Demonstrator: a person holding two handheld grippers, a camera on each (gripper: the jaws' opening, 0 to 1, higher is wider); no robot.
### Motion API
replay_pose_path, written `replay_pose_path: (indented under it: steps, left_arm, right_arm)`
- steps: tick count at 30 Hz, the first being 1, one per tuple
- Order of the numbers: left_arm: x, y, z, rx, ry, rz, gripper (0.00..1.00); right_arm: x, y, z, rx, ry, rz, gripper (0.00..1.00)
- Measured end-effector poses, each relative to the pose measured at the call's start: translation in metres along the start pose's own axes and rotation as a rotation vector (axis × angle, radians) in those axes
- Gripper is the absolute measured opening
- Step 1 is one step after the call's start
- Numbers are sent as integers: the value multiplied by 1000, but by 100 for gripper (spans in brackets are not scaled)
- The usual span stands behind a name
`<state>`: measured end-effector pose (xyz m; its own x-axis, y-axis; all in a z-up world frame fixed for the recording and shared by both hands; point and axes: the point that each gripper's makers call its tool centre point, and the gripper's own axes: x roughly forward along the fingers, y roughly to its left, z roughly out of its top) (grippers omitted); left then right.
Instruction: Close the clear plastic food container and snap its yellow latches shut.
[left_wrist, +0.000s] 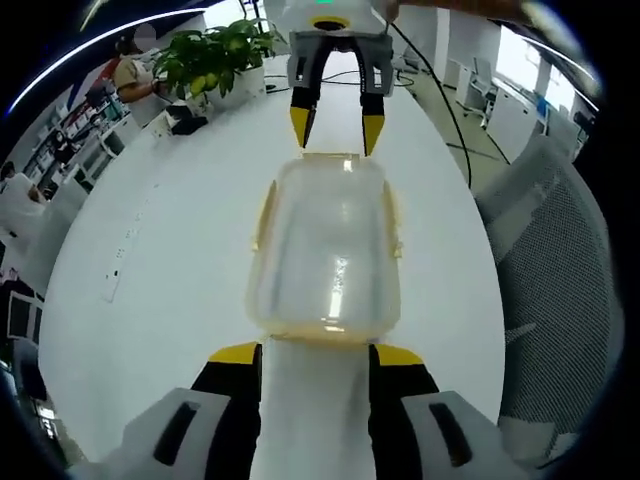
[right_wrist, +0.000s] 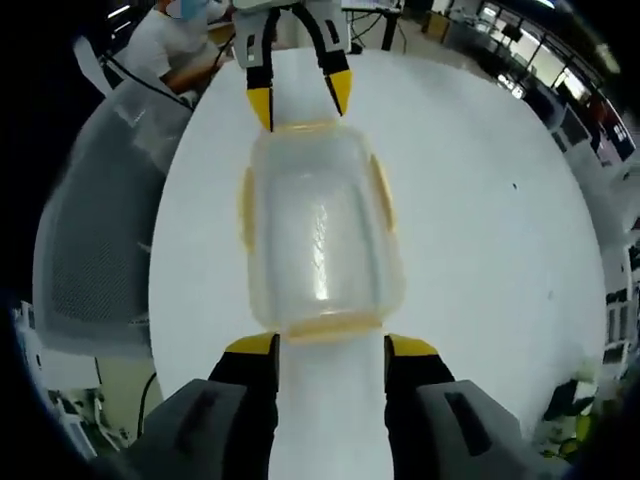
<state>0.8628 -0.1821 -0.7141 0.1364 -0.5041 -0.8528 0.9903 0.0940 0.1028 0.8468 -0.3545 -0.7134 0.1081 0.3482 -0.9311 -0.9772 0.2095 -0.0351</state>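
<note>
The clear plastic container lies on the white table with its lid resting on top. Yellow latches run along its sides and ends; whether they are snapped down I cannot tell. My left gripper stands open just short of the container's near end, nothing between its fingers. My right gripper faces it from the far end, open, tips beside that end's latch. In the right gripper view the container sits ahead of my right gripper, and the left gripper is beyond it.
A potted plant and a small dark object stand at the table's far left. A grey mesh chair stands beside the table edge, also the chair in the right gripper view. A person sits beyond it. A cable crosses the table.
</note>
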Motion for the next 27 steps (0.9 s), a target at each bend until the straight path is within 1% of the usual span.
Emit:
replay_pose_path:
  steps: [4, 8, 9, 11, 12, 14, 18, 21, 25, 27]
  left_arm:
    - [-3, 1, 0, -60, -13, 20, 36]
    - [-5, 3, 0, -122, -26, 50, 36]
    - [-6, 4, -1, -146, -28, 61, 36]
    - [-6, 4, 0, -174, -42, 71, 36]
    - [-6, 3, 0, -197, -51, 68, 36]
    - [-6, 3, 0, -213, -55, 71, 36]
    - [-7, 4, 0, -260, -67, 100, 35]
    - [-6, 4, 2, -307, -89, 119, 35]
    - [-4, 2, 5, -402, -134, 124, 35]
    - [-4, 2, 6, -450, -149, 135, 35]
  right_arm:
    - [-5, -2, 3, 66, -39, -27, 37]
    - [-9, -4, 5, 167, -84, -52, 37]
    - [-10, -5, 8, 198, -109, -62, 36]
    - [-11, -5, 10, 238, -135, -72, 36]
    - [-12, -6, 10, 248, -137, -84, 36]
    - [-11, -7, 10, 274, -148, -108, 36]
    - [-9, -1, 11, 317, -167, -127, 37]
    - [-7, 0, 11, 348, -182, -145, 36]
    - [-4, 1, 11, 406, -211, -165, 37]
    - [-4, 0, 10, 452, -232, -180, 37]
